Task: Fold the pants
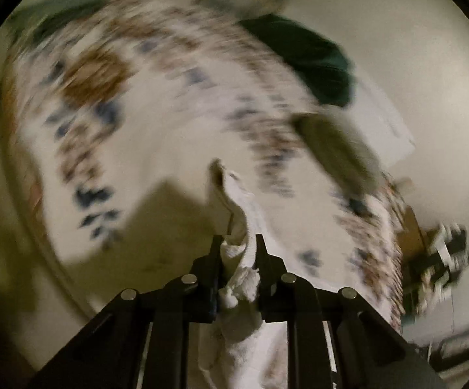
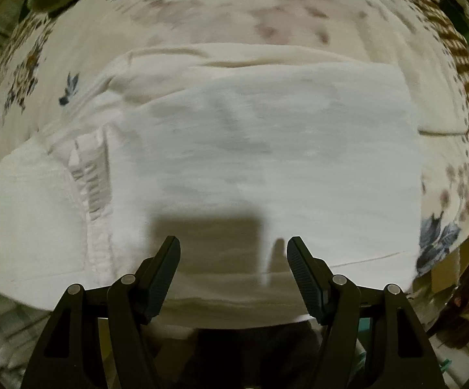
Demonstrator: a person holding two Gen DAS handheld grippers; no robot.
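The white pants point(image 2: 250, 136) lie spread on a floral bedsheet point(image 2: 202, 6), with the ribbed waistband point(image 2: 91, 175) at the left. My right gripper point(image 2: 234, 243) is open and empty, hovering just above the near edge of the pants. My left gripper point(image 1: 239, 243) is shut on a bunched edge of the white pants point(image 1: 241, 278), which hangs down between the fingers. The left wrist view is strongly motion-blurred.
The floral bedsheet point(image 1: 130, 103) covers the bed. A dark green cloth point(image 1: 315, 61) lies at its far side. A blurred dark object point(image 1: 338, 152) crosses the right of the left wrist view. Clutter and boxes point(image 2: 455, 278) stand past the bed's right edge.
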